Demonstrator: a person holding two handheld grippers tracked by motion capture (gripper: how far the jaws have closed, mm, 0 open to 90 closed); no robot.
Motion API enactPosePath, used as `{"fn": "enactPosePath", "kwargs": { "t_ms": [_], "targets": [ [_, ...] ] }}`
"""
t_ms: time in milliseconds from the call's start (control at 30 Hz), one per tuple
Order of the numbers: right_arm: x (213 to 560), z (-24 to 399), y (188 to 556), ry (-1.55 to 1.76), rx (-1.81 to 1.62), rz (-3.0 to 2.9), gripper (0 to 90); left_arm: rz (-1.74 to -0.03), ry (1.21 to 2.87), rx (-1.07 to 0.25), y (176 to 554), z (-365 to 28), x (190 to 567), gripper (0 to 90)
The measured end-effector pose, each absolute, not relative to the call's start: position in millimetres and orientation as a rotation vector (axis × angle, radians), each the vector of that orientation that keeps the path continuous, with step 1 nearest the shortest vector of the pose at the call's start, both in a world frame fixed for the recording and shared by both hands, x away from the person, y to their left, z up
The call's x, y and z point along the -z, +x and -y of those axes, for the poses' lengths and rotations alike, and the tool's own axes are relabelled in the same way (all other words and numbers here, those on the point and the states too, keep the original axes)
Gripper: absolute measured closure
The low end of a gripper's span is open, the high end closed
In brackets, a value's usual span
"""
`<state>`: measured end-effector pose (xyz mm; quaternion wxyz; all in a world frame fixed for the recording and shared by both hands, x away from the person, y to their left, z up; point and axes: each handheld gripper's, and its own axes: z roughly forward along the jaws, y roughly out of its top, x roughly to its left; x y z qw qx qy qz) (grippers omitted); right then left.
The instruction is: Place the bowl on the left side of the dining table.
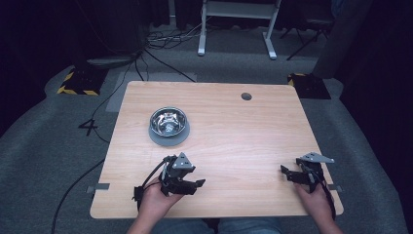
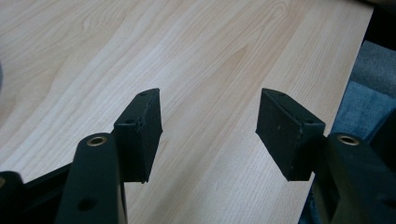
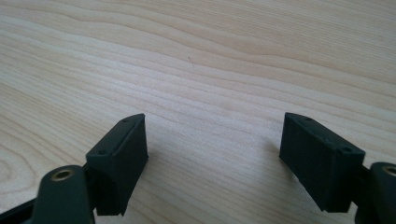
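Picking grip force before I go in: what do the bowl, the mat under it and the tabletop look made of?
Bowl: polished metal, probably steel; mirror-like glints. Mat: matte grey, maybe rubber or silicone; no shine. Tabletop: pale wood or wood-look laminate; the grain shows, smooth finish.

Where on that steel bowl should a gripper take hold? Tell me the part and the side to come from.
Probably the near rim of the steel bowl, with the left gripper, now open and closest, coming from above at the person's side. The bowl sits upright and open on a grey mat, so one jaw can drop inside and one outside the thin wall.
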<state>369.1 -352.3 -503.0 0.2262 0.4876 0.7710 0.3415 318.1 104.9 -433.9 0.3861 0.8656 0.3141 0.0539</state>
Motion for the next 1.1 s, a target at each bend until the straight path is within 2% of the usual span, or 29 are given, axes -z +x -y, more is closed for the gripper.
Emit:
{"fn": "enactPosePath", "kwargs": {
  "t_ms": [167,500,800,833,1000,1100],
  "targets": [
    [503,352,369,1.346,-0.943,-2.126,23.2,-0.824,2.241,-0.066,319,-97,447,40.1],
    [503,352,369,1.346,-0.942,-2.126,23.2,-0.838,2.317,-0.019,320,-83,465,39.7],
    [503,352,369,1.349,-0.941,-2.125,23.2,-0.863,2.355,-0.036,316,-78,475,39.2],
    [503,352,369,1.346,-0.943,-2.126,23.2,-0.859,2.354,-0.004,315,-78,477,39.2],
    [503,352,369,1.348,-0.942,-2.125,23.2,-0.858,2.368,-0.061,311,-76,481,38.0],
    [503,352,369,1.345,-0.942,-2.126,23.2,-0.851,2.349,-0.044,312,-75,483,37.1]
  ]
}}
